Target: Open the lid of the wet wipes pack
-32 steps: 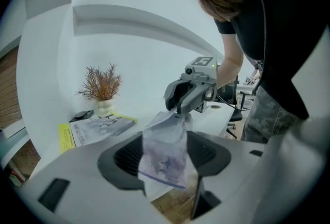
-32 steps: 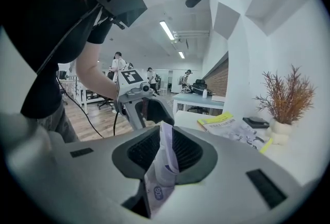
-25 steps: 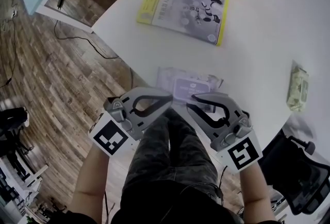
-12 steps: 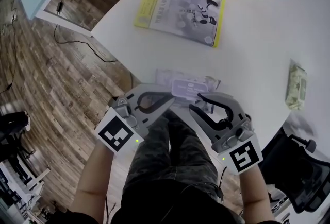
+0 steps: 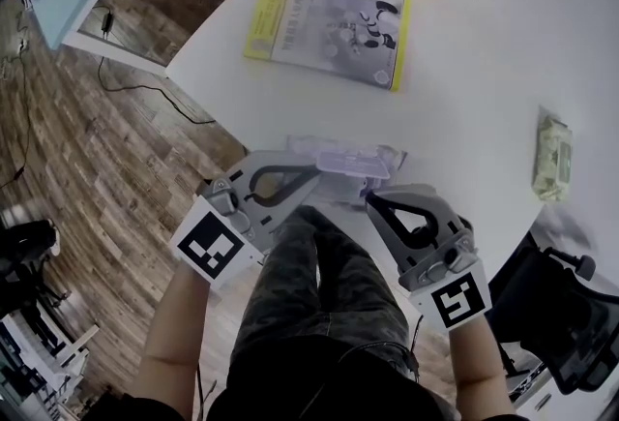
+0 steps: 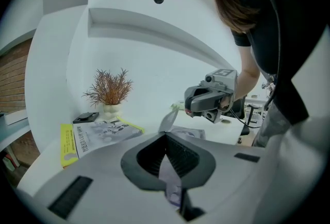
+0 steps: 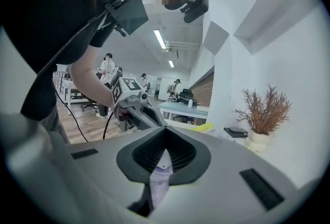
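Head view: the wet wipes pack [image 5: 348, 161] is lying at the table's [image 5: 464, 71] 7 o'clock edge.
Left gripper view: the left gripper [image 6: 166, 140] is clamping the pack's purple film, jaws together.
Right gripper view: the right gripper [image 7: 165, 148], jaws just closed, is pinching the lid flap [image 7: 161, 174]. Peeling appears to be starting, and the next move likely needs a steady upward pull.

left hand-held gripper [image 5: 313, 173]: grey | right hand-held gripper [image 5: 372, 199]: grey | trousers [image 5: 300, 313]: dark mottled
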The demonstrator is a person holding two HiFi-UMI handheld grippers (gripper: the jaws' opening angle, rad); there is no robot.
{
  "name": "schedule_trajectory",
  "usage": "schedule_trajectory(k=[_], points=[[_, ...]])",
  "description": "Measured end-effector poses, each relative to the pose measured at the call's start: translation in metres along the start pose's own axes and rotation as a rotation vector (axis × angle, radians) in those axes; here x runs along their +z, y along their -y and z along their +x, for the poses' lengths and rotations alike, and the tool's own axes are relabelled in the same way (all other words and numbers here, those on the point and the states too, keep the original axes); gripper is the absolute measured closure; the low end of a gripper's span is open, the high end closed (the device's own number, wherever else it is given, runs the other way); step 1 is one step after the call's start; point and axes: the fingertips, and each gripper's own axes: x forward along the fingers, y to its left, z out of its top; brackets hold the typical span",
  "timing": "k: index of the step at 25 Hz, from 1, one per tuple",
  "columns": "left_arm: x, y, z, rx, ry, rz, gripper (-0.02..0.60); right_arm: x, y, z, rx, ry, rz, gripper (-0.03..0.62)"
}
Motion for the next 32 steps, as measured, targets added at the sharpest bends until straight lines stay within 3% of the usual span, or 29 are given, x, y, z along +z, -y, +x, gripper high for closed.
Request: schedule_trajectory(k=[9, 32], points=[[-0.001, -0.012, 0.005, 0.007, 0.008, -0.020, 0.569, -0.029, 0.017, 0.009, -0.057, -0.123, 0.019, 0.576], [-0.011, -0.025, 0.009, 0.017, -0.013, -0.042, 0.569, -0.049, 0.032, 0.027, -0.037, -0.204, 0.029, 0.576]])
